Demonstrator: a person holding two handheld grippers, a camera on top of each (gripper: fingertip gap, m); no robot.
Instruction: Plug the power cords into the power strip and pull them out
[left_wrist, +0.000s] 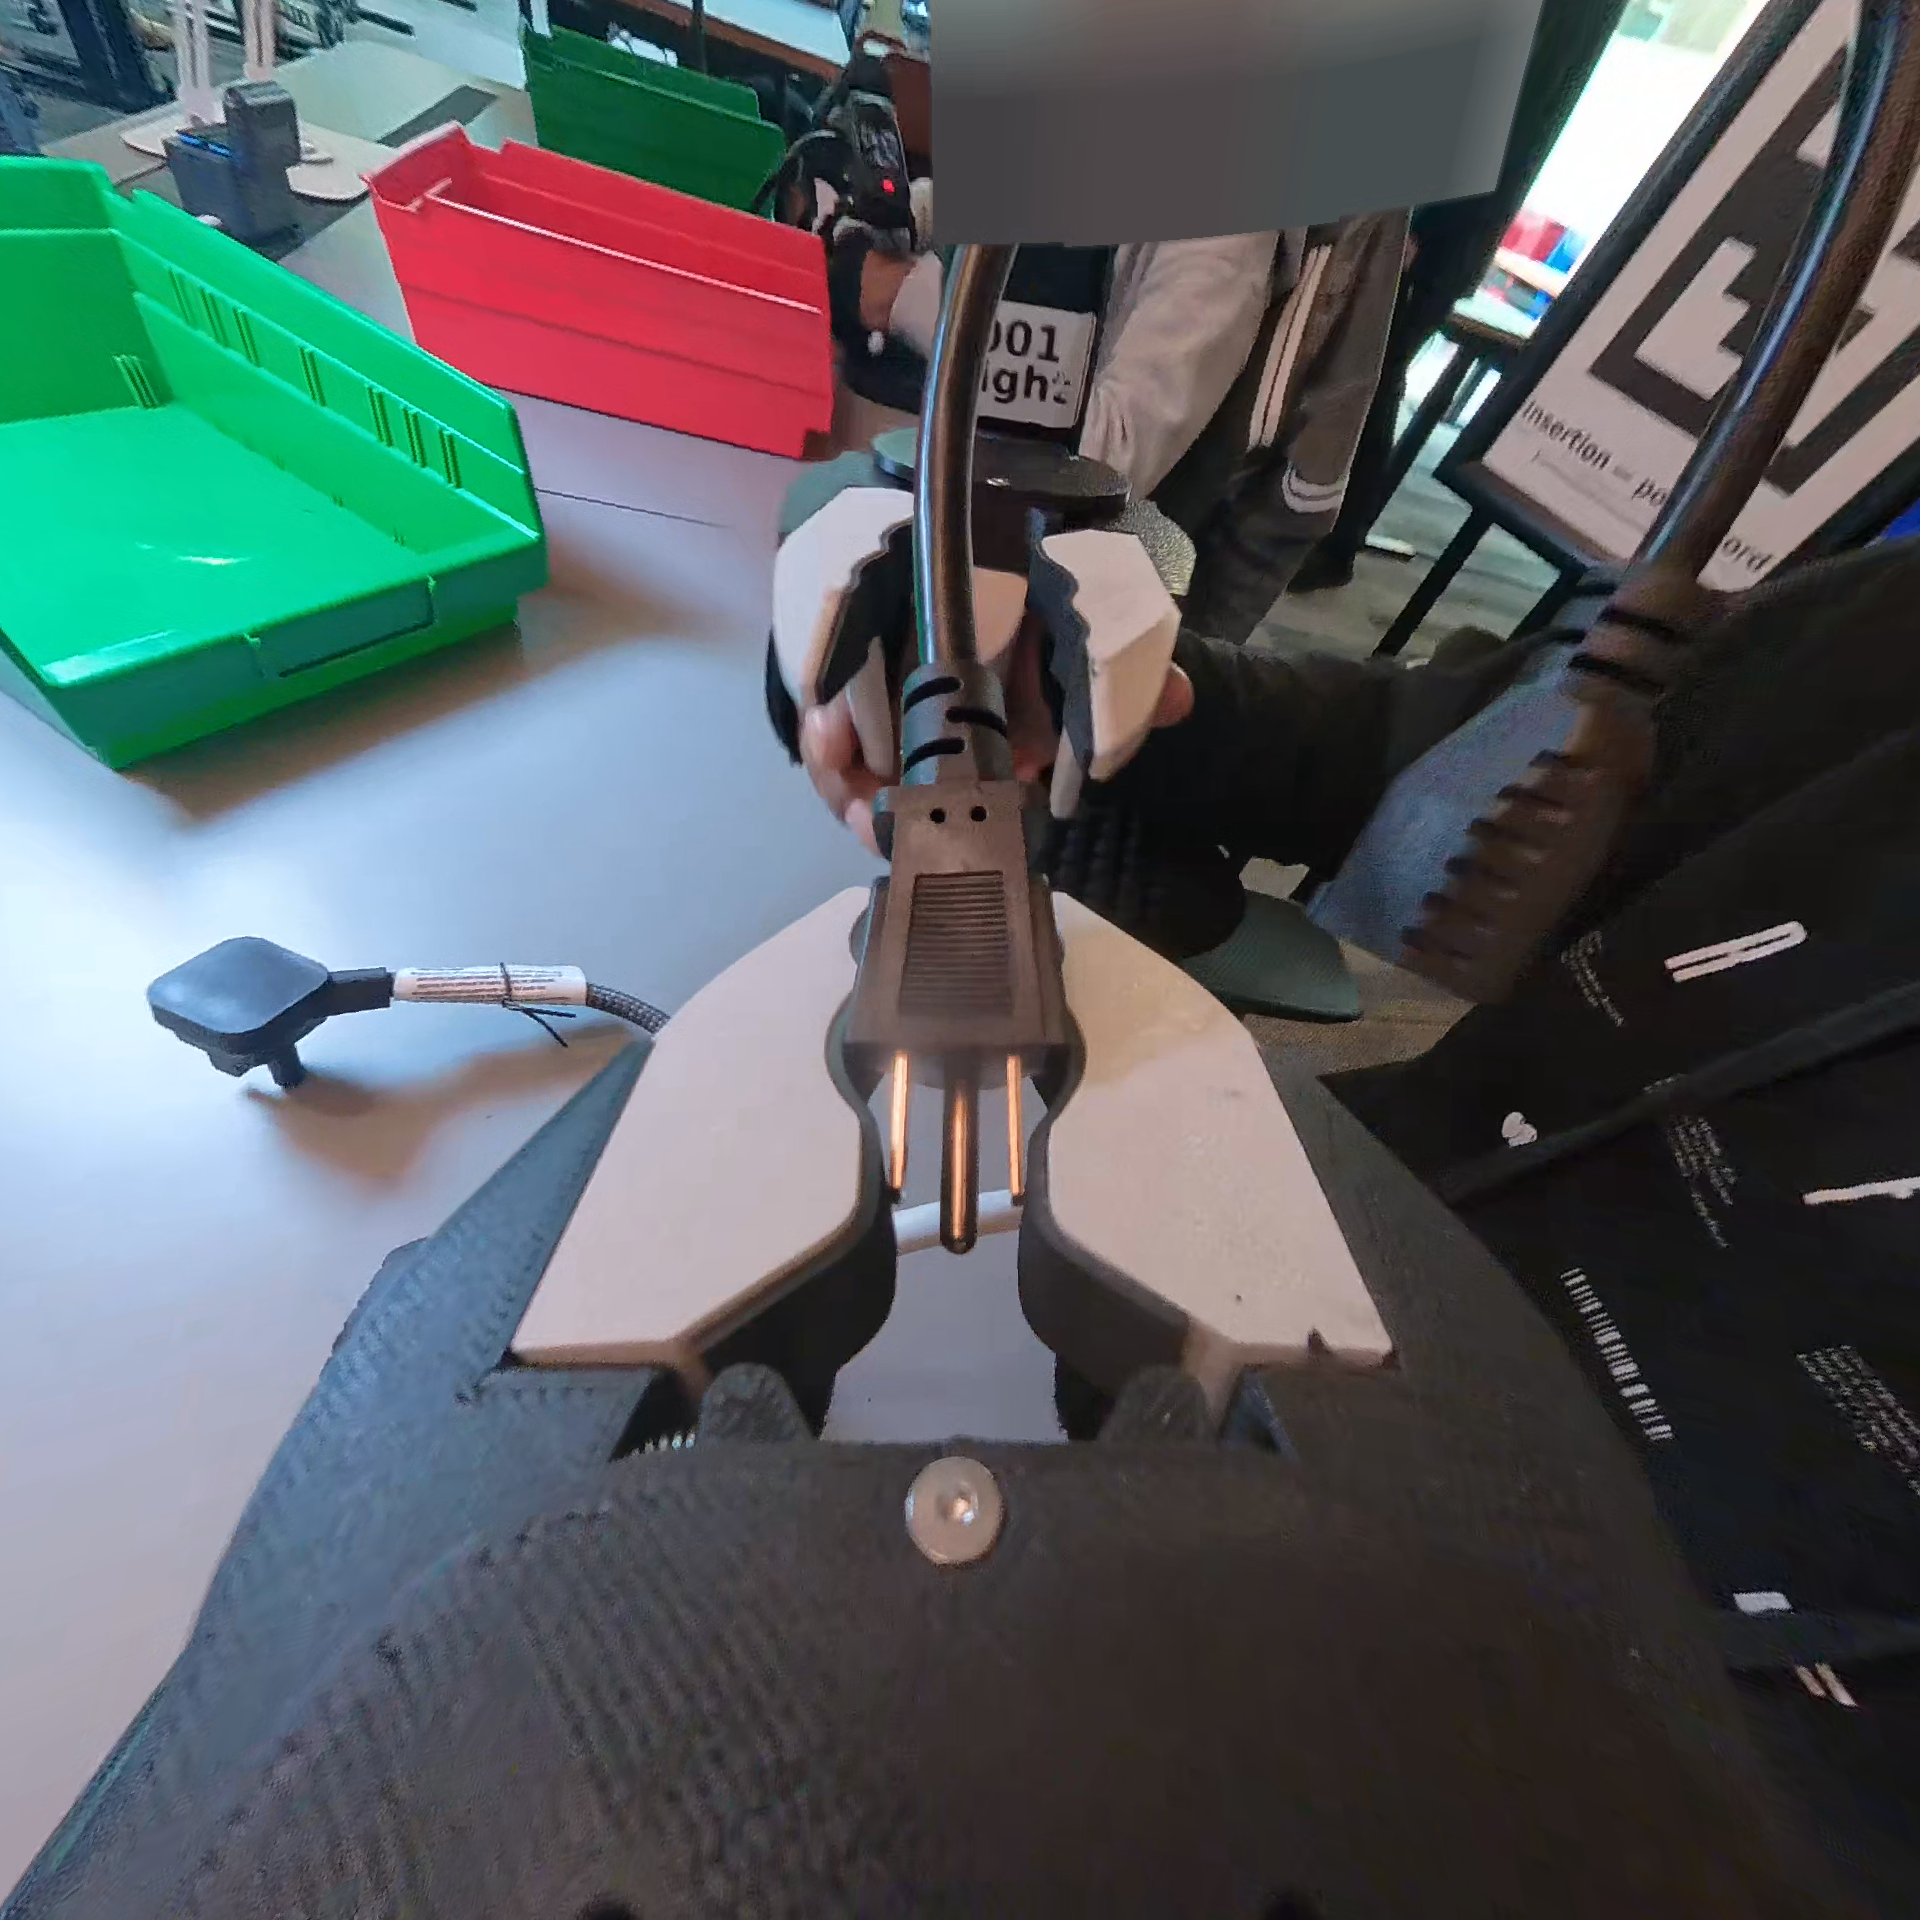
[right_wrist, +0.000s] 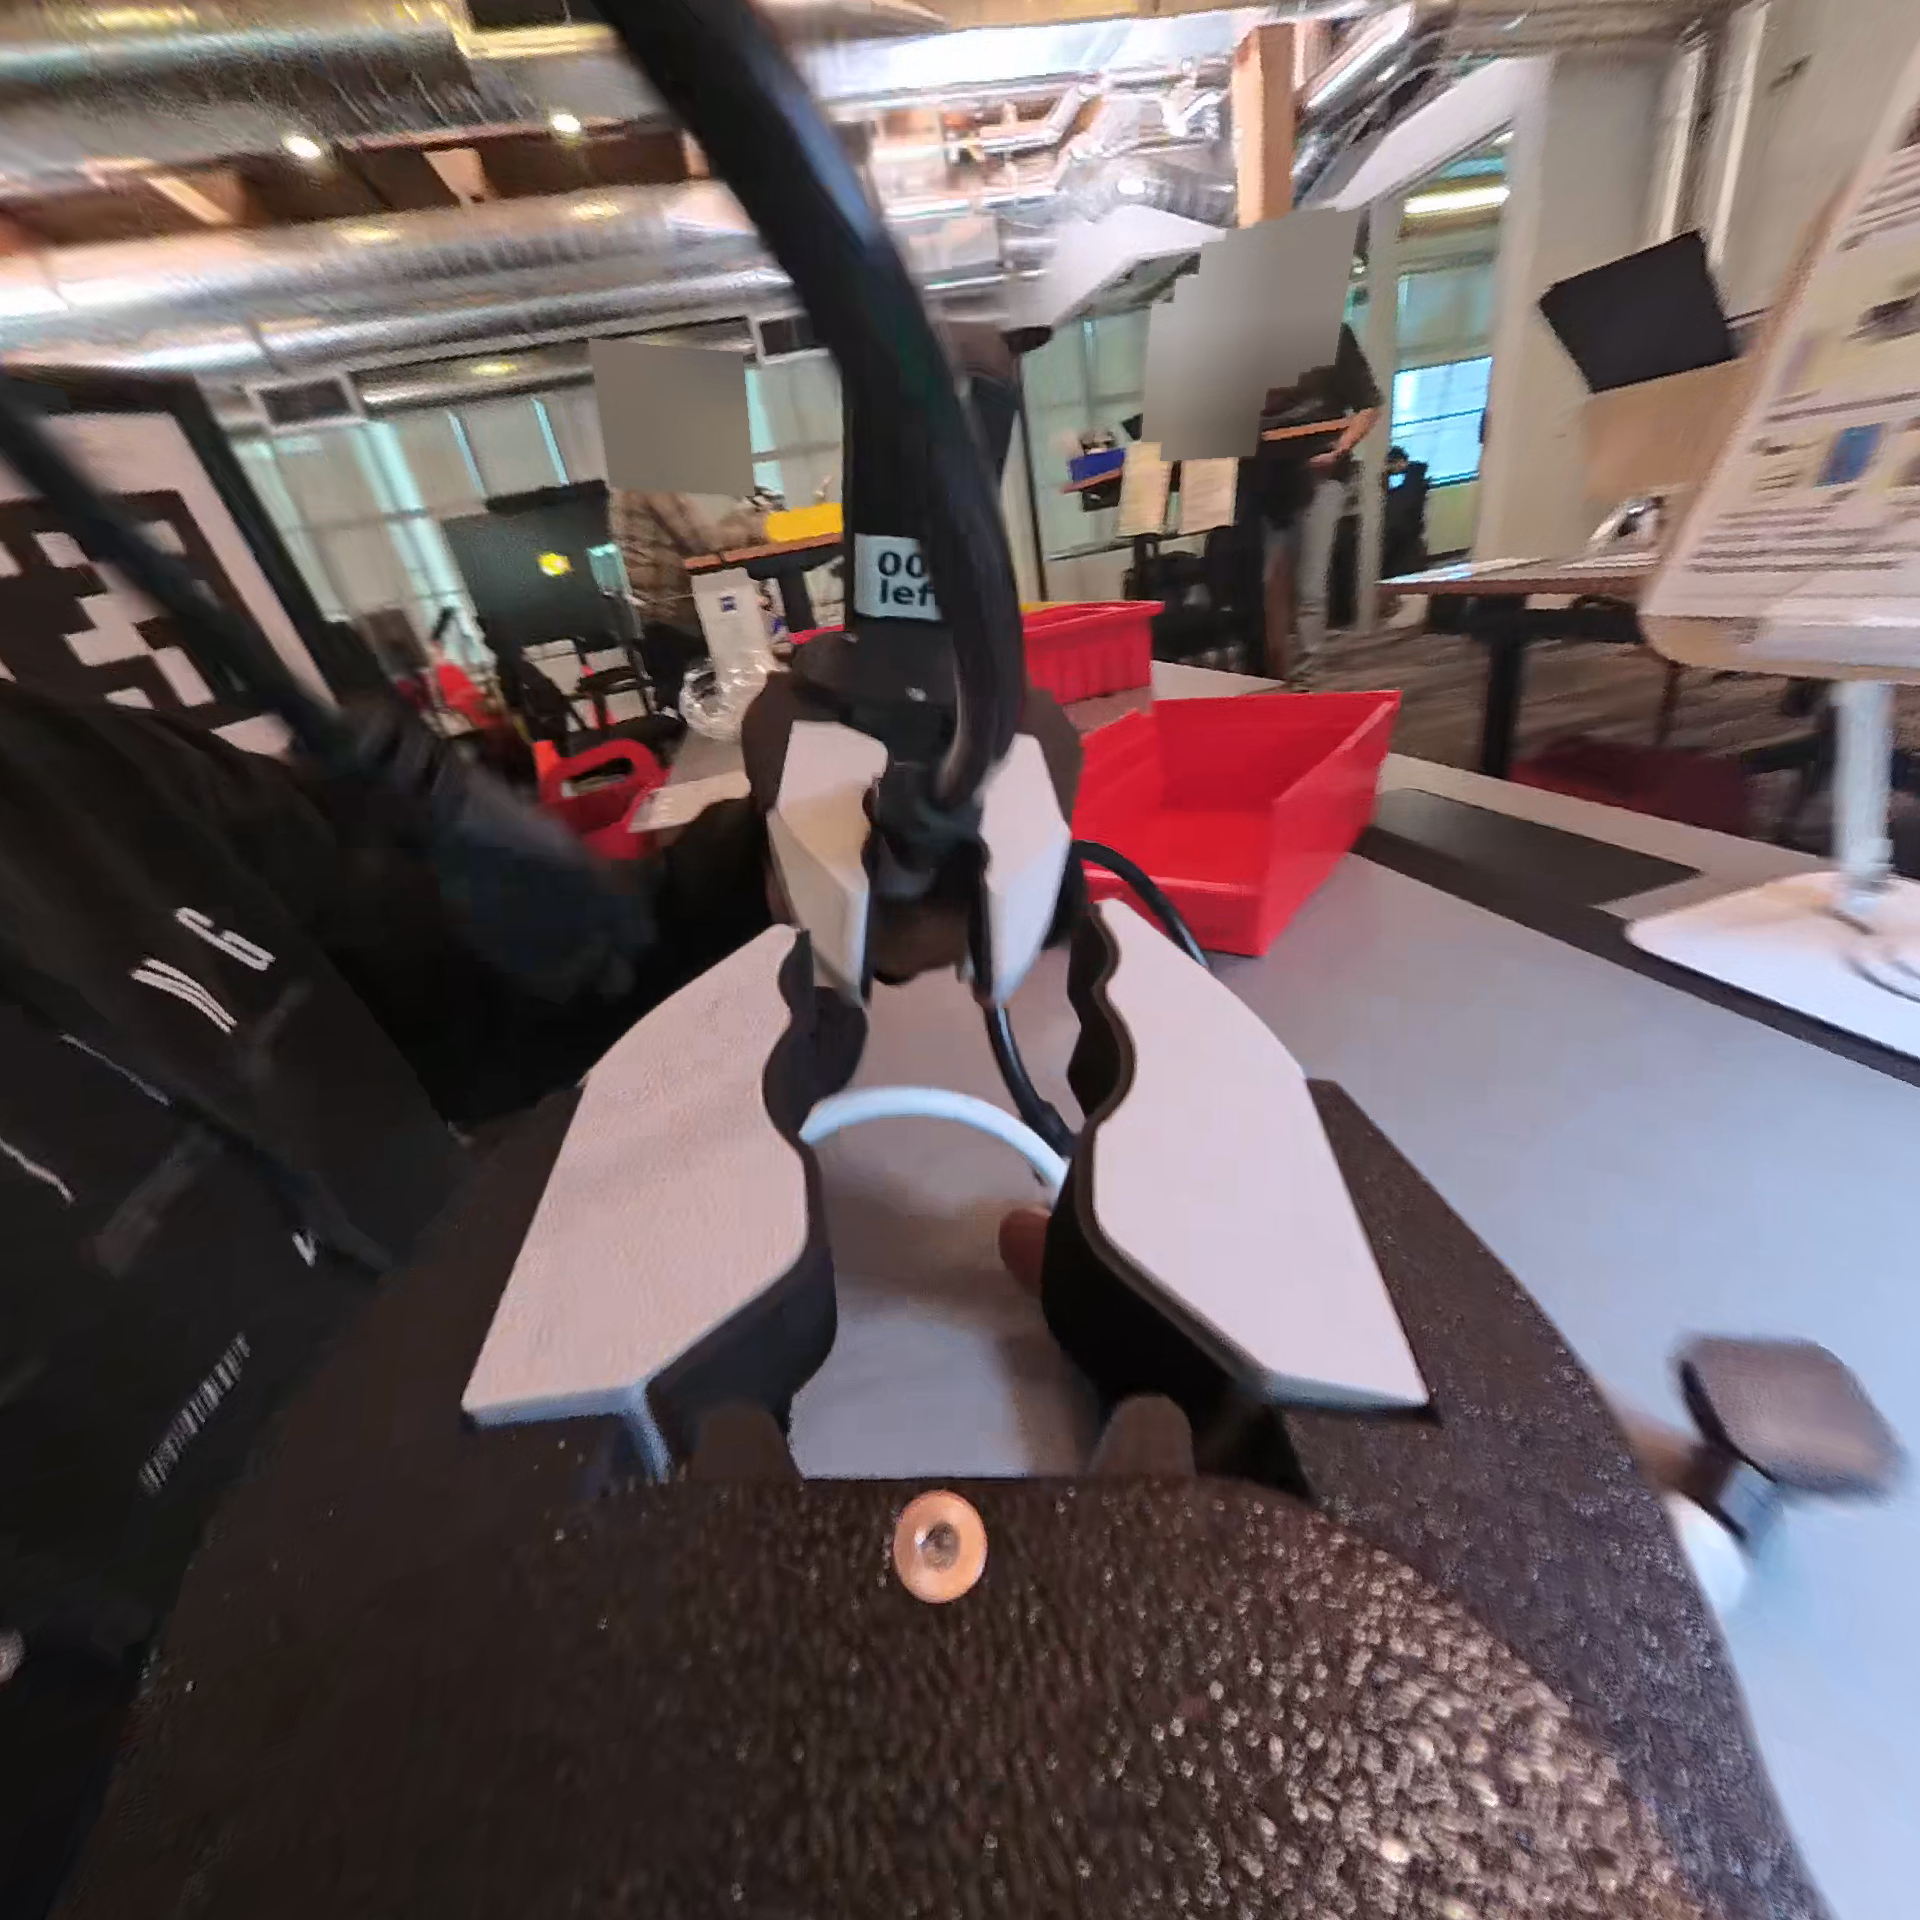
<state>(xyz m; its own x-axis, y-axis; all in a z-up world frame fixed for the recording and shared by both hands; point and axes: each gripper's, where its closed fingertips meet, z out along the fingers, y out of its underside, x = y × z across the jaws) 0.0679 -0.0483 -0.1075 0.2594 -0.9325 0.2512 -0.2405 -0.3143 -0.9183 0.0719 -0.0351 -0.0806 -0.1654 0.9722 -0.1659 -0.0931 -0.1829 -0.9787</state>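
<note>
My left gripper (left_wrist: 958, 971) is shut on a black three-prong plug (left_wrist: 956, 940), held above the grey table (left_wrist: 468, 831) with its prongs pointing back at the camera. Its thick black cord (left_wrist: 940, 416) rises away. My right gripper (left_wrist: 977, 644) faces it, its white fingers (left_wrist: 1112, 623) spread on either side of the plug's strain relief without closing. In the right wrist view the right gripper (right_wrist: 956, 966) is open, with the left gripper (right_wrist: 920, 883) and plug just beyond its tips. A second flat black plug (left_wrist: 239, 1003) with a braided cable lies on the table. No power strip shows.
A green bin (left_wrist: 208, 520) sits at the left, with a red bin (left_wrist: 603, 281) and another green bin (left_wrist: 644, 114) behind. A thin white cable (right_wrist: 935, 1112) loops on the table under the grippers. A sign board (left_wrist: 1714, 312) stands at the right. A white stand base (right_wrist: 1787, 935) is on the table. The grippers are tip to tip, or close to it.
</note>
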